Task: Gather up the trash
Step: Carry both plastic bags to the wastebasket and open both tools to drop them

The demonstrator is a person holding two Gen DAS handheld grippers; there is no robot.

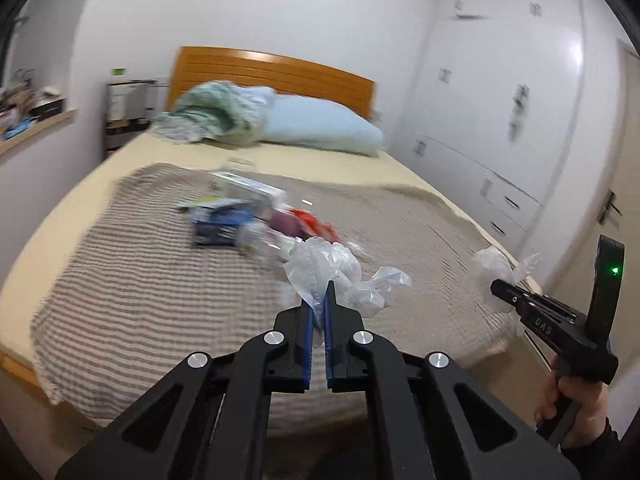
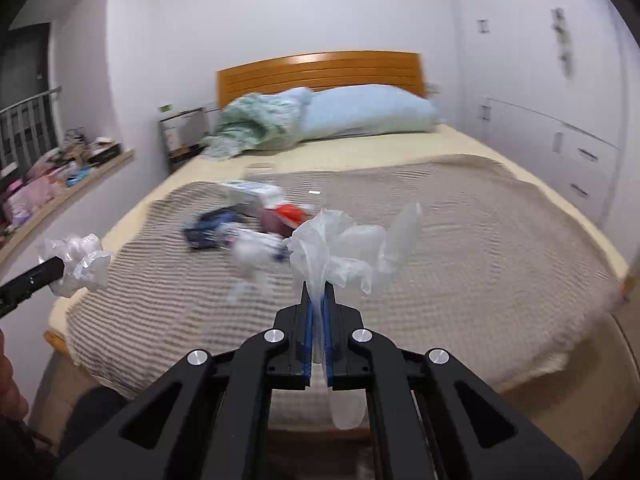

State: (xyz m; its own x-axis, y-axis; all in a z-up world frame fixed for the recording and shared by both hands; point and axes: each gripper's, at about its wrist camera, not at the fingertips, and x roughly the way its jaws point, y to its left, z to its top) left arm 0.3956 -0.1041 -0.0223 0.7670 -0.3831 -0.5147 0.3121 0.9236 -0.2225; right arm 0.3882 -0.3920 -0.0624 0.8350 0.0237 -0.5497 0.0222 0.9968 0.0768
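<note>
Crumpled clear plastic sticks up from my left gripper, which is shut on it above the bed's near end. My right gripper is shut on a similar bunch of clear plastic. Each view also shows the other tool: the right gripper at the right edge with plastic at its tip, and the left gripper at the left edge with plastic. I cannot tell whether the two bunches are one bag. A blurred trash pile of boxes, wrappers and a clear bottle lies mid-bed.
The striped grey blanket covers the bed, with a blue pillow and a green bundle by the wooden headboard. White wardrobes stand on the right. A cluttered window ledge runs along the left, with a nightstand beyond it.
</note>
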